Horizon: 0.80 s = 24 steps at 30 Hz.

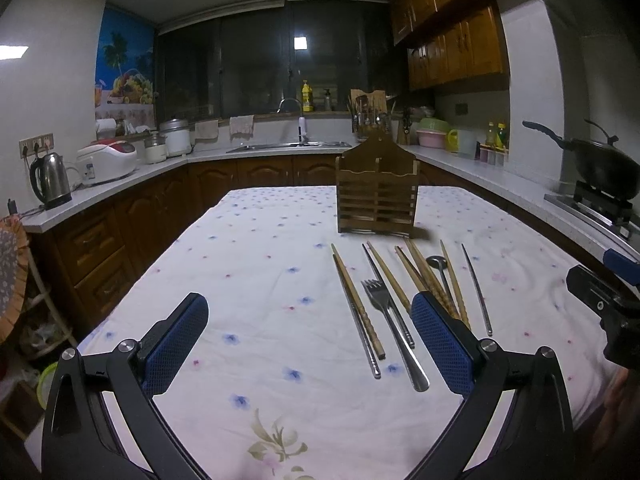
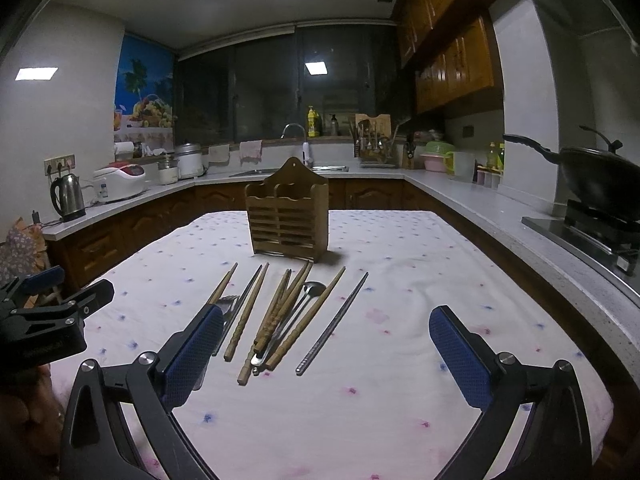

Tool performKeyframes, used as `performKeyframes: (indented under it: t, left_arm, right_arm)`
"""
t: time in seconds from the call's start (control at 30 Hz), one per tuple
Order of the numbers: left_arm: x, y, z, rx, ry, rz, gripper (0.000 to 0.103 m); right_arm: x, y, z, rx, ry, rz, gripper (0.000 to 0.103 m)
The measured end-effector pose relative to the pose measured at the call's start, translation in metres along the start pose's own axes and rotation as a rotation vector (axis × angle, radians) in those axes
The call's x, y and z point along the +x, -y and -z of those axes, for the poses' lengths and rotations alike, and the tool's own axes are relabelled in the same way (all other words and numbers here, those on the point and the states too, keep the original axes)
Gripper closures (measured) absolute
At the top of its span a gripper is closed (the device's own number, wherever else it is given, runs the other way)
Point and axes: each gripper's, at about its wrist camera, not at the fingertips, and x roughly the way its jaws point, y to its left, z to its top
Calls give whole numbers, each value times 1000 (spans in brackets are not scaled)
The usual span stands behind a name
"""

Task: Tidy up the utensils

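- Wooden and steel chopsticks (image 2: 280,316), a steel fork (image 1: 394,328) and spoon (image 2: 310,292) lie lengthwise toward the slatted wooden holder (image 2: 287,216).
- Left gripper (image 1: 310,344) and right gripper (image 2: 326,356): both spread wide, holding nothing.

On the table we count one wooden utensil holder (image 2: 288,216) with two compartments. We count one metal fork (image 1: 378,296) and one metal spoon (image 1: 434,261). Of wooden chopsticks (image 2: 246,312) we count six, but some overlap in the middle, so this number is not fully sure. Of metal chopsticks (image 2: 332,324) we can see three.
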Motion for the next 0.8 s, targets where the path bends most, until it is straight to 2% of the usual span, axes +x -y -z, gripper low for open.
performKeyframes:
  t: [0.8]
  left_arm:
    - [0,0,1,-3,-1,2,0]
  right_arm:
    - [-1,-3,-2,3,3,-6,0]
